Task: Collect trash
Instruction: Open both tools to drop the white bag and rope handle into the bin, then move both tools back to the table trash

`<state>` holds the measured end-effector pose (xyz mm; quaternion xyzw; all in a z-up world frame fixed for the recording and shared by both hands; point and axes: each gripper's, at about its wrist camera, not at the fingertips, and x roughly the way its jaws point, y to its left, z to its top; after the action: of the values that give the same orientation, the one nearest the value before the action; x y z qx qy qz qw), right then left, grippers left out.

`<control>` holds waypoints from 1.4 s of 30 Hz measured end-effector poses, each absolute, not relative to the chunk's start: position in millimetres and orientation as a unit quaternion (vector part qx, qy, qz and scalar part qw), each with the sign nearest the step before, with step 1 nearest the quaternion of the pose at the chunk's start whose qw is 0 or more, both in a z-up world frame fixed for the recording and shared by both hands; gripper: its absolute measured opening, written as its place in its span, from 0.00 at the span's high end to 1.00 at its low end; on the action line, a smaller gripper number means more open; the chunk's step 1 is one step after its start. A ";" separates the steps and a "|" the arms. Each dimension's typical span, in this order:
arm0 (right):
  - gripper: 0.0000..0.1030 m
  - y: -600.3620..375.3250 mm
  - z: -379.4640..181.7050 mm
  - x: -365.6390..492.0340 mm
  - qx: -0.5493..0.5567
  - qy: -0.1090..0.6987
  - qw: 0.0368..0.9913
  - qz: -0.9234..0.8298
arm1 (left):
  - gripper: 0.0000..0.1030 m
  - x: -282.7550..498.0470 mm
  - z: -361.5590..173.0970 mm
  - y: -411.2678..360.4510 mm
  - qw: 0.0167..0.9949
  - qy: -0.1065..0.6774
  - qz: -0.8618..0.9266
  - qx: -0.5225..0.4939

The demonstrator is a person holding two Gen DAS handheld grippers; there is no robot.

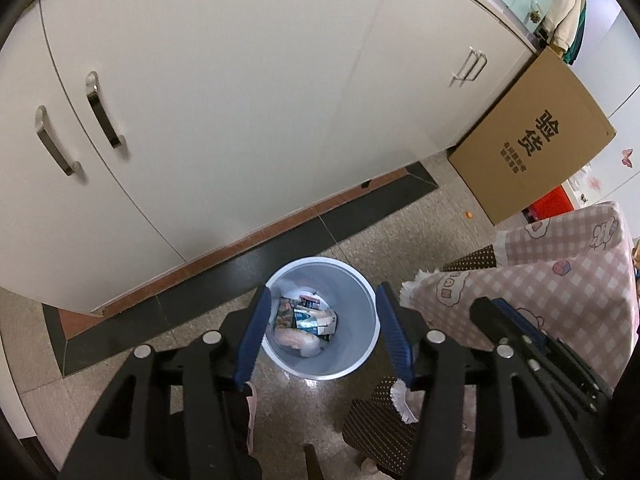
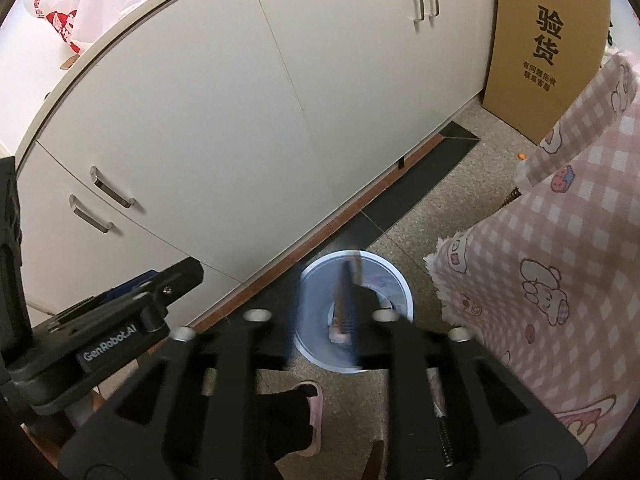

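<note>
A white trash bin [image 1: 360, 354] stands on the floor by the cabinets, with cartons [image 1: 316, 316] and a pinkish wrapper [image 1: 296, 338] inside. My left gripper [image 1: 323, 292] hangs above it, its blue pads wide apart and nothing between them. My right gripper [image 2: 326, 300] is over the same bin [image 2: 406, 292] and is blurred. A thin brownish piece of trash [image 2: 345, 292], also blurred, is between its fingers close to the right one, with a gap to the left pad. The pads do not press on it.
White cabinet doors [image 1: 220, 100] with metal handles run behind the bin. A cardboard box [image 1: 532, 140] leans at the right. A pink checked cloth [image 1: 560, 272] hangs close to the bin's right. A person's foot in a pink slipper [image 2: 314, 412] stands just in front.
</note>
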<state>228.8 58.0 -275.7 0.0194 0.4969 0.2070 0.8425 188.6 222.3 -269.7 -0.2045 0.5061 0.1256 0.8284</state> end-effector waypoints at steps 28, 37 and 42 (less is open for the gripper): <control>0.56 -92.6 -149.5 161.6 0.061 0.350 0.928 0.112 | 0.44 171.5 -135.8 91.0 0.904 0.407 0.027 -0.128; 0.49 -245.4 -125.6 121.5 0.125 0.291 0.948 -0.026 | 0.38 180.8 -108.9 -48.4 0.916 0.384 -0.090 -0.068; 0.41 -319.6 -129.8 109.7 0.159 0.276 0.942 -0.110 | 0.38 200.9 -115.4 -110.5 0.911 0.390 -0.125 -0.040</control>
<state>109.7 -319.6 -129.8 0.1588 0.2756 -0.1102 0.9416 200.9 -110.5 -115.4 -0.0399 0.3902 -0.1251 0.9113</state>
